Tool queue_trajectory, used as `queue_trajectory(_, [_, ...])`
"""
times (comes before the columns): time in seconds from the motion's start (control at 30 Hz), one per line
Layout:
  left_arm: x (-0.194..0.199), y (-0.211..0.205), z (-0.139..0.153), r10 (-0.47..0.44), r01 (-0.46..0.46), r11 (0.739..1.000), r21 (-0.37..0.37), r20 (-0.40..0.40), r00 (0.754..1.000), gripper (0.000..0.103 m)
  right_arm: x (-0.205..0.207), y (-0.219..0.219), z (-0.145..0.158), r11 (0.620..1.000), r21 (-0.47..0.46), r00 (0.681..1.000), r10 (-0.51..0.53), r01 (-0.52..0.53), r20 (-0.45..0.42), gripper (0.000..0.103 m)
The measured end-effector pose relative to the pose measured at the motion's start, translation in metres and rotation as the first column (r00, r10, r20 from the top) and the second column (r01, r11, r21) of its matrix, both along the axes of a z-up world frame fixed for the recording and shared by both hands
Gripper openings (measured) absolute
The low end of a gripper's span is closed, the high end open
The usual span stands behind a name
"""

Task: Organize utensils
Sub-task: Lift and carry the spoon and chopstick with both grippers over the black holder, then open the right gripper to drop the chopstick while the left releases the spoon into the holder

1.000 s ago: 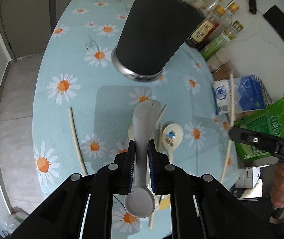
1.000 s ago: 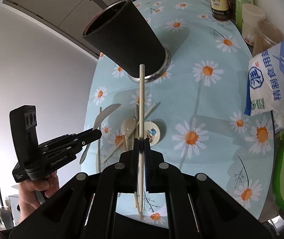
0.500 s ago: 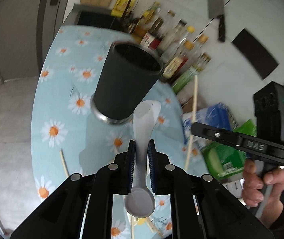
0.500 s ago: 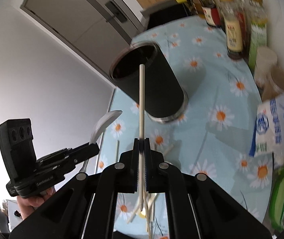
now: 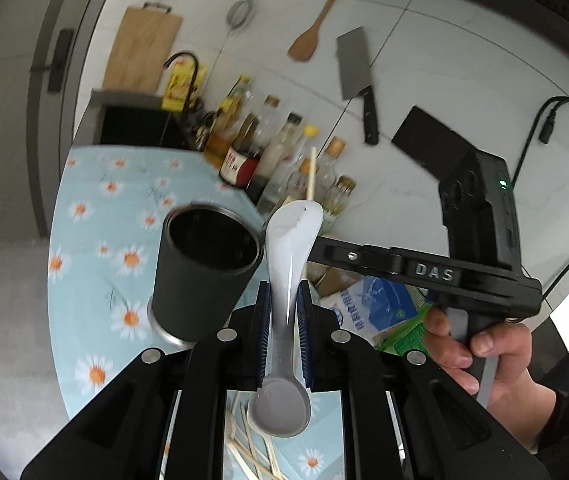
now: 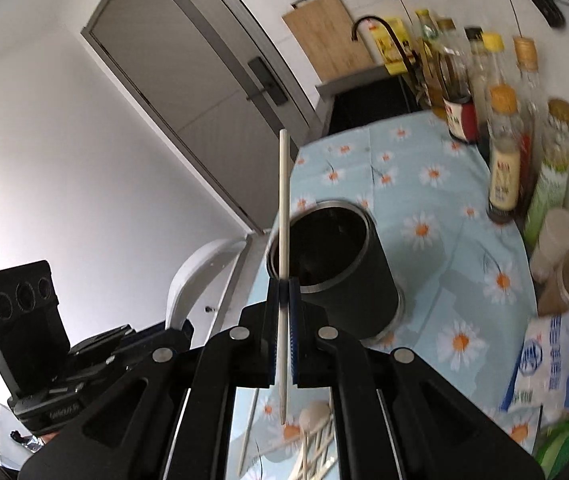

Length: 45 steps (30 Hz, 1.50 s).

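Two-handed utensil sorting, both loads in the air above the tabletop (image 5: 84,280) with its pale blue daisy-print cloth. The left tool (image 5: 284,320) was clamped on the neck of a white ceramic soup spoon (image 5: 290,248), handle pointing forward toward twelve o'clock and bowl hanging back under the camera. The right tool (image 6: 283,328) was closed on a single pale wooden chopstick (image 6: 283,208) held near its tapered end, the long part standing up toward twelve o'clock. The tall black cylindrical holder with a steel rim (image 5: 208,276) stood upright on the cloth, at about ten o'clock of the spoon; as far as its dark mouth could be read, nothing was in it yet, so the task appeared to be at an early stage. Neither utensil had been lowered into the holder, and both insertions remained to be done. The right wrist view alone showed what was left on the cloth: a loose pile of chopsticks and a small spoon (image 6: 316,436) at six o'clock. The left wrist view alone showed a person's hand (image 5: 480,356) gripping the right tool's handle at four o'clock, and a cleaver (image 5: 358,80) on the tiled wall.
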<state>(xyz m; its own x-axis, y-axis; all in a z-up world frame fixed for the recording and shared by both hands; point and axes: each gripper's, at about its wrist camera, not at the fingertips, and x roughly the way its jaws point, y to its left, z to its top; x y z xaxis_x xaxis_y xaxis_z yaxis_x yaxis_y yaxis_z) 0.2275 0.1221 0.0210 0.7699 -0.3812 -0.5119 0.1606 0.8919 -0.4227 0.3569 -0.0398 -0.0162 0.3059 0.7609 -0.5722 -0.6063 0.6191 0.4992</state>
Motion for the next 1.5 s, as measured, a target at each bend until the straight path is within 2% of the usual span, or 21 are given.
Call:
queue_trajectory(0.13, [0.012,0.004,0.006,-0.013,0.013,1.0,0.002,0.027,1.0,0.012,0.011,0.007,0.013,1.0,0.02,1.0,-0.002,0.002,0.022,0.006])
queue_trajectory(0.27, [0.024,0.006,0.01,-0.01,0.007,0.999,0.044,0.08,0.997,0.012,0.02,0.018,0.027,1.0,0.018,0.998,0.005,-0.006,0.058,0.006])
queue_trajectory(0.6, [0.064,0.013,0.012,-0.031,0.01,0.994,0.11,0.192,0.981,0.012,0.052,0.04,0.057,1.0,0.011,0.981,0.005,-0.008,0.193,0.006])
queue_trajectory(0.7, [0.076,0.011,0.009,-0.053,0.026,0.991,0.13,0.207,0.977,0.012,0.062,0.044,0.06,0.999,0.035,0.977,0.022,-0.03,0.211,0.006])
queue_trajectory(0.97, [0.092,0.013,-0.008,-0.069,0.022,0.982,0.187,0.248,0.966,0.012,0.076,0.053,0.054,0.999,0.023,0.968,0.038,-0.045,0.25,0.006])
queue_trajectory(1.13, [0.095,0.013,-0.023,-0.086,0.022,0.97,0.241,0.258,0.962,0.011,0.078,0.056,0.044,0.999,0.007,0.96,0.048,-0.052,0.276,0.006])
queue_trajectory(1.5, [0.1,0.012,-0.048,-0.092,0.041,0.957,0.287,0.168,0.982,0.011,0.076,0.055,0.014,0.999,-0.017,0.971,0.045,-0.042,0.237,0.006])
